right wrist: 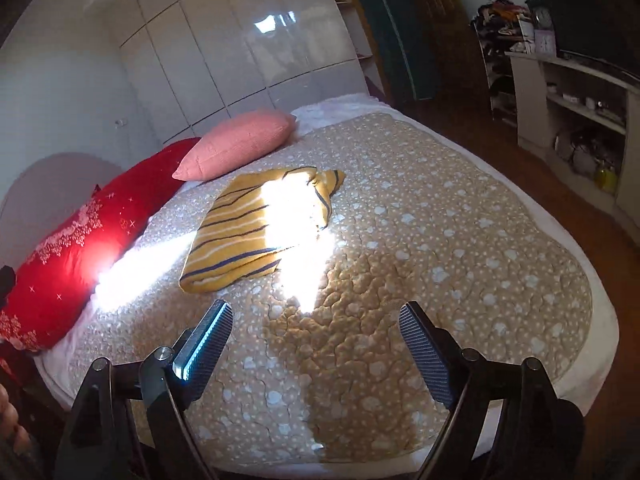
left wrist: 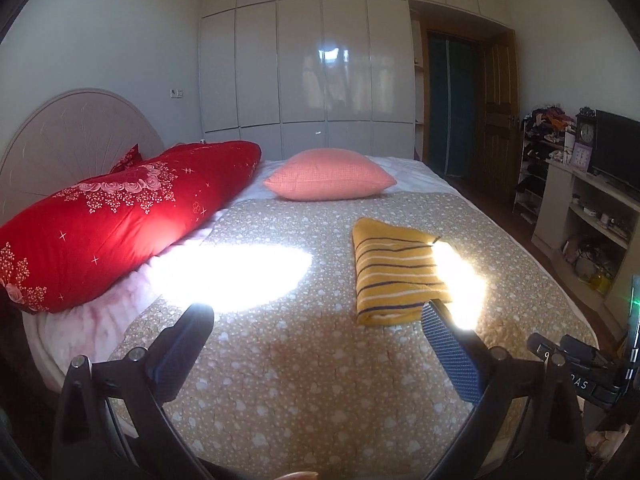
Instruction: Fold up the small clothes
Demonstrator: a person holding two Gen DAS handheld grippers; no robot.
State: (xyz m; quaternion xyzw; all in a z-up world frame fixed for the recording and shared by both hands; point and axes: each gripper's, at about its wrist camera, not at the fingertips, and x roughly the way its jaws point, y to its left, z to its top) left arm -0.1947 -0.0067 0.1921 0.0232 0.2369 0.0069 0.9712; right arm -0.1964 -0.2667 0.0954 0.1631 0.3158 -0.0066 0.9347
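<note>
A yellow garment with dark and white stripes (left wrist: pixel 394 270) lies folded into a rectangle on the tan dotted bedspread (left wrist: pixel 280 360). It also shows in the right wrist view (right wrist: pixel 248 224), partly washed out by a sun patch. My left gripper (left wrist: pixel 316 312) is open and empty, above the spread just short of the garment's near edge. My right gripper (right wrist: pixel 316 314) is open and empty, hovering over the spread in front of the garment. Part of the right gripper's body (left wrist: pixel 576 364) shows at the left view's right edge.
A red flowered quilt (left wrist: pixel 120 216) lies along the headboard side. A pink pillow (left wrist: pixel 330 179) sits beyond the garment. White wardrobes (left wrist: pixel 304 60) stand behind the bed. A shelf unit (left wrist: pixel 588 216) with a TV stands to the right, across a wooden floor strip.
</note>
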